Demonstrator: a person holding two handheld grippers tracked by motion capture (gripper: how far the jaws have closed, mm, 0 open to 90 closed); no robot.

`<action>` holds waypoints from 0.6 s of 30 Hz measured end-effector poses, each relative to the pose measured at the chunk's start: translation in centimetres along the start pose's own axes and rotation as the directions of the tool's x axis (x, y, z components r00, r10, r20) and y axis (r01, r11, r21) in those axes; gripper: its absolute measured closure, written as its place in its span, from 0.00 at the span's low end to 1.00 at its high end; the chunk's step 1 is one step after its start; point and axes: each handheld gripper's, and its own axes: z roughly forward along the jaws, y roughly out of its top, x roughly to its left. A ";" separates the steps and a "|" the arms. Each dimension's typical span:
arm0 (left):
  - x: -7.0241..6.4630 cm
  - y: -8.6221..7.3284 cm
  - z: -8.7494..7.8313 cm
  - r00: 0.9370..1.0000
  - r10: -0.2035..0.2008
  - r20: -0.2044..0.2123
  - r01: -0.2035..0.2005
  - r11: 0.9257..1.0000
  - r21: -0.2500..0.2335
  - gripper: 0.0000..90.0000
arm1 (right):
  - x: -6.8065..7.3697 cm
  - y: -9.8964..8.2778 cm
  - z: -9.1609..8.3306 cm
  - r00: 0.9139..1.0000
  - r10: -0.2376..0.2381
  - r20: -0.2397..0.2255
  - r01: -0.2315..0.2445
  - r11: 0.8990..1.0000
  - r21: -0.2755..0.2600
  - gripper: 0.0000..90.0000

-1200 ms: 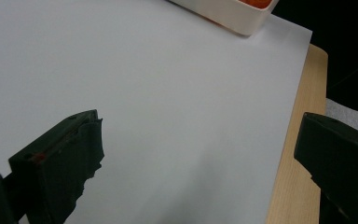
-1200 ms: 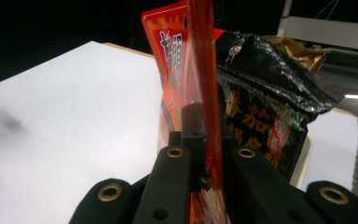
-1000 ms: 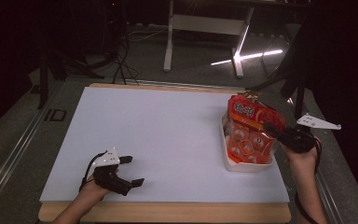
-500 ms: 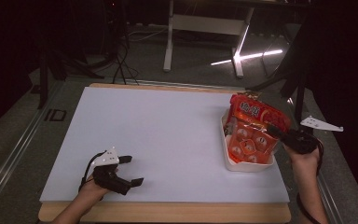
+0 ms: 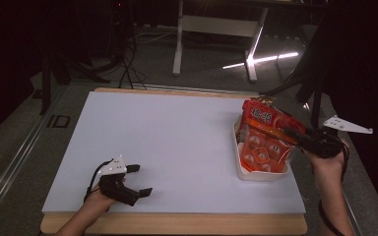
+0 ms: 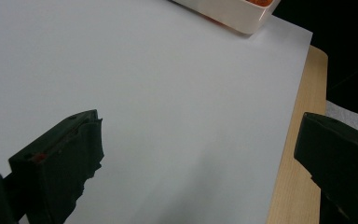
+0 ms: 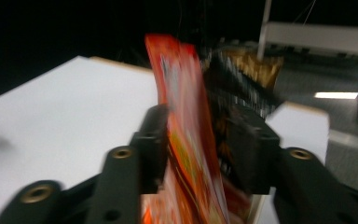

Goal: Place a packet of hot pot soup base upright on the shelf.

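The right gripper [image 5: 295, 133] has just been opening, its jaws loose around the orange snack bag [image 5: 266, 140] propped in the white tray [image 5: 262, 175] — it may topple — while the left gripper [image 5: 139, 180] rests open, empty.

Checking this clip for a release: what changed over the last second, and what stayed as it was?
The right gripper has just been opening its jaws; the orange snack bag stands between them, seemingly no longer pinched on one side. The bag now leans more upright in the white tray. The left gripper stayed open and resting on the white board; the tray did not shift.
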 end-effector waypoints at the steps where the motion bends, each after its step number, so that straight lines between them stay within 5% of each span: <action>1: 0.0 0.0 0.0 1.000 0.000 0.001 0.000 1.000 0.000 0.01 | 0.3 0.5 -0.3 1.000 -0.007 0.003 0.007 1.000 -0.019 0.56; 9: 0.0 0.0 -0.1 1.000 0.003 -0.002 -0.003 1.000 0.001 0.01 | 3.9 4.5 -2.0 0.994 -0.110 -0.013 0.107 0.985 -0.137 0.41; 18: -0.1 0.0 -0.2 1.000 0.008 -0.002 -0.008 1.000 0.002 0.01 | 8.7 5.3 -0.6 0.981 -0.149 -0.124 0.132 0.982 -0.134 0.27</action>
